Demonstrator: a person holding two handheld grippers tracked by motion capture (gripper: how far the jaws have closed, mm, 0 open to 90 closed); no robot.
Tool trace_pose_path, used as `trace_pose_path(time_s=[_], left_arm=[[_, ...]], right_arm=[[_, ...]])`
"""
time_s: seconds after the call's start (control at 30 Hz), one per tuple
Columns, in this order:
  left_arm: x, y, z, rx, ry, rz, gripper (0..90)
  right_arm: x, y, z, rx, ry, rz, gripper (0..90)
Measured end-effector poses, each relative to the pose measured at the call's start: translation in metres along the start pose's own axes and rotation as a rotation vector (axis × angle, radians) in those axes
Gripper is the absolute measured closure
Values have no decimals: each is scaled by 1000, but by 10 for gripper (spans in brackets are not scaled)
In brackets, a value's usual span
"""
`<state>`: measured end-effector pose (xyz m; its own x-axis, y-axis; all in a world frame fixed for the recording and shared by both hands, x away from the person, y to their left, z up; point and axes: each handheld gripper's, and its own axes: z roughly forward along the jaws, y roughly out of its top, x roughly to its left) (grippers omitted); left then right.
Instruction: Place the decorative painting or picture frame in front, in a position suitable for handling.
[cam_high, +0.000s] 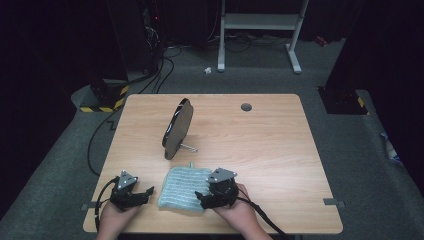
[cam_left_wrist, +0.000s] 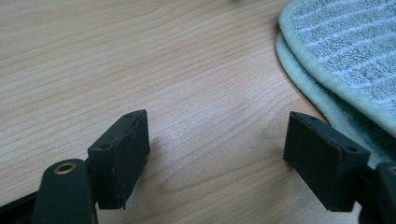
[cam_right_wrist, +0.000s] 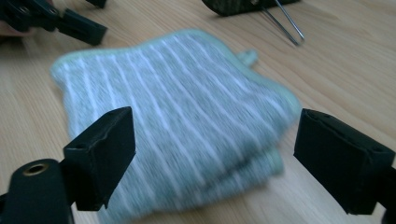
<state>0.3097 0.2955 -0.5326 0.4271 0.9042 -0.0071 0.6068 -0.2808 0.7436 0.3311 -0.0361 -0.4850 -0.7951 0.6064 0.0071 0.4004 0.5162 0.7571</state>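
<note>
Right gripper view has the right tool (cam_right_wrist: 212, 154) with jaws apart over the folded cloth (cam_right_wrist: 173, 116), gripping nothing; the left tool (cam_left_wrist: 217, 156) waits with jaws apart beside it. My guess: folding is done, pressing flat comes next. Cloth lies by the worktop's (cam_high: 270, 145) near edge; a propped mirror (cam_high: 177, 128) stands behind, well clear

The table (cam_high: 260, 135) was evenly lit from above while the room around lay dark. In the right gripper view the folded cloth (cam_right_wrist: 187, 116) was motion-blurred; shadows stayed soft.
</note>
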Motion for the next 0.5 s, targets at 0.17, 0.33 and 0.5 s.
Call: trace_pose_path(time_s=[0.17, 0.33, 0.5], left_arm=[[0, 0, 1, -1, -2, 1, 225], [0, 0, 1, 0, -2, 1, 225], [0, 0, 1, 0, -3, 0, 225]], right_arm=[[10, 15, 14, 23, 30, -34, 102], [15, 15, 32, 79, 49, -43, 98], [19, 7, 49, 152, 53, -47, 98]])
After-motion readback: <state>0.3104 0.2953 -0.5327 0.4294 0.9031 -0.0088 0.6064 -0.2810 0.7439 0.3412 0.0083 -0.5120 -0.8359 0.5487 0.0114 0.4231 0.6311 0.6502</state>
